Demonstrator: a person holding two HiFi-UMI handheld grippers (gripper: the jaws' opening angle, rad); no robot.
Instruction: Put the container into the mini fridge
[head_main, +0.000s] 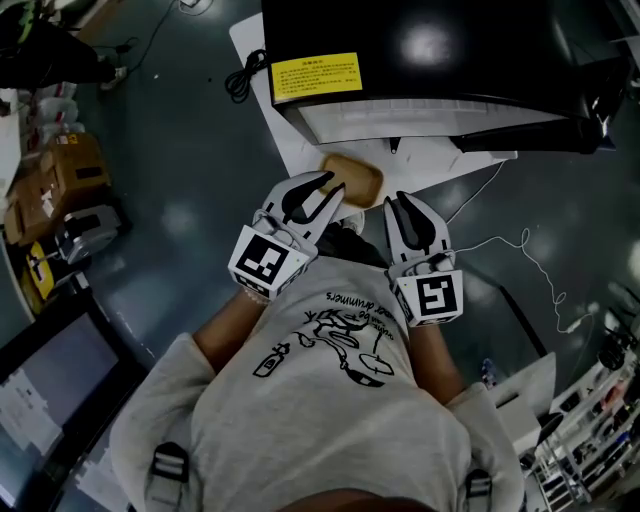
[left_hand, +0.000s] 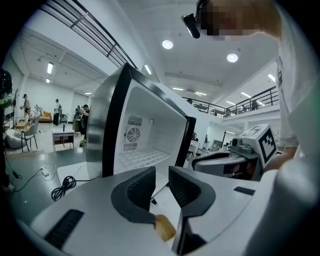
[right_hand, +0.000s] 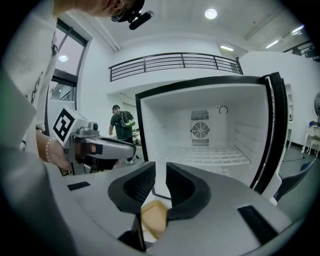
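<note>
The container (head_main: 352, 180) is a shallow tan tray lying on a white sheet (head_main: 298, 150) on the floor, just before the black mini fridge (head_main: 440, 60). The fridge's door is open, and its white inside (right_hand: 210, 135) is bare. My left gripper (head_main: 333, 186) hovers over the tray's near left edge, jaws a little apart, nothing between them. My right gripper (head_main: 402, 204) hangs just right of the tray, jaws narrowly apart and holding nothing. Each gripper view shows a tan corner of the container (left_hand: 165, 227) (right_hand: 154, 216) below its own gripper (left_hand: 161, 177) (right_hand: 160, 175).
A coiled black power cable (head_main: 240, 75) lies left of the fridge, and a thin white cable (head_main: 520, 250) trails over the floor at right. Cardboard boxes (head_main: 60, 170) and gear line the left side. People stand far off (right_hand: 120, 125).
</note>
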